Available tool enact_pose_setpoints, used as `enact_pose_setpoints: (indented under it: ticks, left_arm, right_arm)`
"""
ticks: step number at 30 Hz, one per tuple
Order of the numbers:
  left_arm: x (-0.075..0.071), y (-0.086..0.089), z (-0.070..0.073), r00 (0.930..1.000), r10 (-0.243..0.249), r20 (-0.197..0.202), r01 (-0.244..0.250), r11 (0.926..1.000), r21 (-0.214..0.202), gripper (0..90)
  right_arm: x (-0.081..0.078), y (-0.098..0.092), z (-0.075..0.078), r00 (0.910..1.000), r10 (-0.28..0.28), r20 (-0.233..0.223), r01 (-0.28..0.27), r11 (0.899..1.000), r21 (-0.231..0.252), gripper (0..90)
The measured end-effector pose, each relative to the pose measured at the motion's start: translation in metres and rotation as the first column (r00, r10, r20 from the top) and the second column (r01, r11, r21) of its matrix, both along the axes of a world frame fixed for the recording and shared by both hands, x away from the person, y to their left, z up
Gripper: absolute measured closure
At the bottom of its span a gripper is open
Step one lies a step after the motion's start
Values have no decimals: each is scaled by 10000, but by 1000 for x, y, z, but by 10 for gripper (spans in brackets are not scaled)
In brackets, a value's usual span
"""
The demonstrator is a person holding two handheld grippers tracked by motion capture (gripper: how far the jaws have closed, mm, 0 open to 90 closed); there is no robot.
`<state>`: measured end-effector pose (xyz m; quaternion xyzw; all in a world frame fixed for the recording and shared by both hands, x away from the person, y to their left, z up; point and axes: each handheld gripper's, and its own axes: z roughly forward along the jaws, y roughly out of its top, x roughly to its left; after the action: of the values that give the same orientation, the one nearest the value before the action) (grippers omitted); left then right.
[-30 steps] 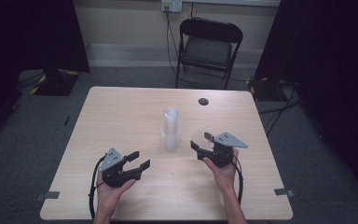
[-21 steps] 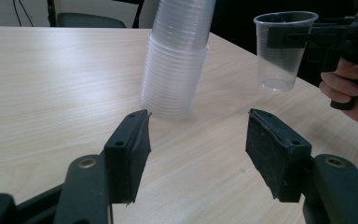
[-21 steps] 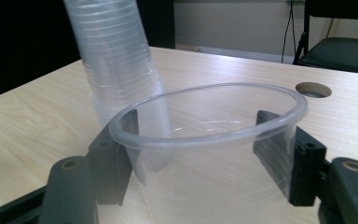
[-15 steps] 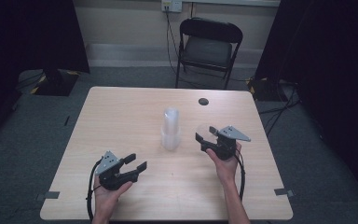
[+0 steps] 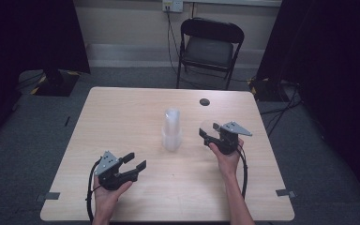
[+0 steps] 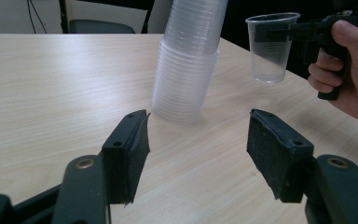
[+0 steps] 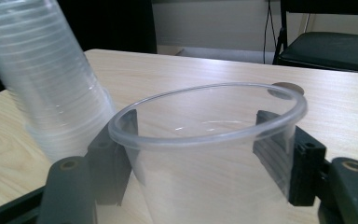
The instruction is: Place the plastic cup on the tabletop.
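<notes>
A tall stack of clear plastic cups stands in the middle of the table; it rises ahead of the left gripper's jaws and at the left of the right gripper view. My right gripper is shut on a single clear cup, held upright by its sides just right of the stack. My left gripper rests low near the table's front left. It is open, with nothing between its fingers, and points toward the stack.
A small dark disc lies on the table beyond the right gripper. A black folding chair stands past the far edge. Bare wood spreads left of the stack and along the front.
The right gripper has carried the single cup a little farther from the person, staying beside the stack. The left gripper has stayed in place.
</notes>
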<state>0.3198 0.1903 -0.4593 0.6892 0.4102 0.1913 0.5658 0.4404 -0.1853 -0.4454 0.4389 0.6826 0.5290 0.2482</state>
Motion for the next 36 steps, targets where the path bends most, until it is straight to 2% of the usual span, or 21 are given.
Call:
enact_pose_setpoints:
  ticks: [12,16,20,26,28,30,32,36]
  left_arm:
    - [-3,3,2,9995,198,228,-200,9998,73,364]
    - [-5,5,1,9990,239,378,-248,9995,215,344]
    - [-5,7,0,9990,303,341,-306,9995,71,337]
    - [-8,9,-1,9988,300,396,-300,9996,-5,333]
    - [-8,9,-1,9988,296,393,-297,9996,27,333]
    - [-8,9,-2,9987,302,418,-302,9995,-6,333]
    - [-8,8,-2,9987,308,402,-308,9995,-3,333]
    - [-8,7,-1,9987,273,439,-271,9996,-35,334]
  right_arm:
    - [19,-4,-10,9995,-231,-230,234,9996,141,307]
    - [24,-5,-16,9992,-257,-311,265,9994,242,304]
    - [27,-3,-21,9986,-326,-411,332,9993,145,303]
    - [27,-3,-29,9985,-382,-385,386,9992,110,299]
    - [27,-2,-32,9983,-389,-444,386,9992,-93,298]
    - [24,-3,-34,9986,-388,-372,389,9992,2,296]
    - [23,-5,-34,9985,-379,-402,383,9992,90,293]
    - [20,-6,-34,9985,-352,-430,350,9994,-56,287]
